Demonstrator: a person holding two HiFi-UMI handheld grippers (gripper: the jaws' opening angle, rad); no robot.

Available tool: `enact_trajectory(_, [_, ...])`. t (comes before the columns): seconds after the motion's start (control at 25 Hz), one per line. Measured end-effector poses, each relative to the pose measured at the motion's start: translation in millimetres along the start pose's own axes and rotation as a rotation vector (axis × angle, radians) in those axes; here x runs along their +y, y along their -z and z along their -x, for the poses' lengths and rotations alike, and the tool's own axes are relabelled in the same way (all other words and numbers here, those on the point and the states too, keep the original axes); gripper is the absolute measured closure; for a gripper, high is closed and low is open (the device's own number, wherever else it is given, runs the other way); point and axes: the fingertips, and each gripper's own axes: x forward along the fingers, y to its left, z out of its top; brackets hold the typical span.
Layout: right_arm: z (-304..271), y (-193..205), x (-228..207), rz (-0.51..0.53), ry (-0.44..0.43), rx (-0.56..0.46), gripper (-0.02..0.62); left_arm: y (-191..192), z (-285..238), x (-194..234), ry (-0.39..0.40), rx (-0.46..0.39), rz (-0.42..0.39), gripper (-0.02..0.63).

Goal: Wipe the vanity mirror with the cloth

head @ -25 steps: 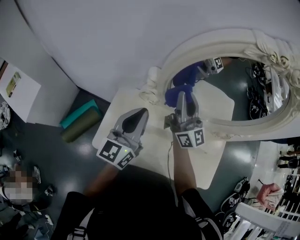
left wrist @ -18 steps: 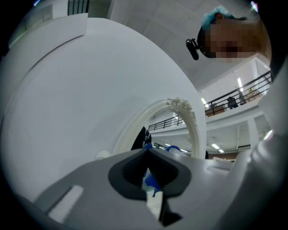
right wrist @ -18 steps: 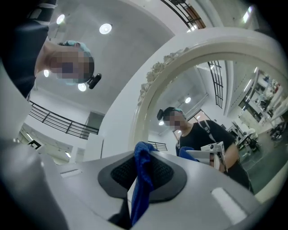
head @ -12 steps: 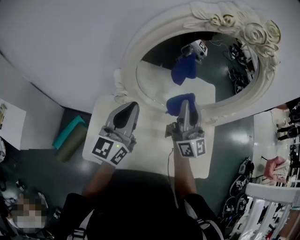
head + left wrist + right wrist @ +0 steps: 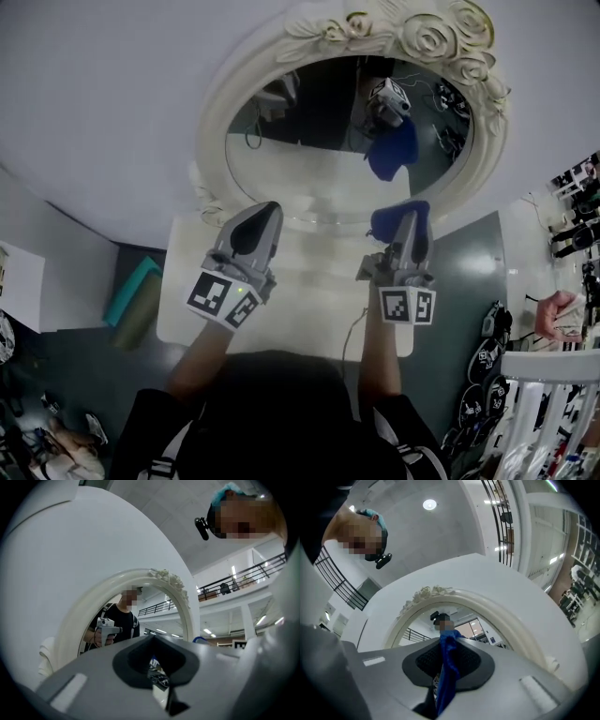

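An oval vanity mirror (image 5: pixel 347 150) in an ornate cream frame (image 5: pixel 403 33) stands on a white table (image 5: pixel 309 281) against the wall. My right gripper (image 5: pixel 405 225) is shut on a blue cloth (image 5: pixel 398 216), held just below the frame's lower right rim; the cloth's reflection (image 5: pixel 392 150) shows in the glass. In the right gripper view the blue cloth (image 5: pixel 447 667) hangs pinched between the jaws, the mirror (image 5: pixel 445 620) ahead. My left gripper (image 5: pixel 255 225) is shut and empty, near the frame's lower left. The left gripper view shows the mirror (image 5: pixel 136 616) ahead of the jaws.
A rolled teal mat (image 5: pixel 131 291) and a darker roll lie on the floor left of the table. A cable (image 5: pixel 349 337) hangs off the table's front edge. White railings (image 5: pixel 539 412) and shoes stand at lower right. A curved white wall (image 5: pixel 112 94) rises behind the mirror.
The view has swung so the mirror sits more centred and higher. My right gripper with the cloth has moved right, toward the frame's lower right rim. The left gripper has barely moved.
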Motion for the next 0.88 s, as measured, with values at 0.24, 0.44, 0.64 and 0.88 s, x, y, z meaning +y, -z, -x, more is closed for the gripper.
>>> enact_trajectory(0.24, [-8.2,-28.7,-43.9,0.093,0.080,-0.030,0.549,7.2,-29.0,-21.1,0.028,0.002,-0.003,0.597])
enact_trajectory(0.44, [-24.9,-23.7,-71.4,0.112,0.114,-0.005,0.549,20.3,-48.9,-28.8,0.028,0.021,-0.002,0.597])
enact_trajectory(0.64, [-41.4,-12.6,-82.4,0.113,0.117,0.010,0.549,31.4,-60.3,-25.6,0.011,0.043,0.003,0.597])
enact_trajectory(0.88, [-57.2,-4.1,-89.1,0.110,0.106,0.014,0.549,37.3,-69.3,-17.5,-0.008,0.060,-0.004,0.597])
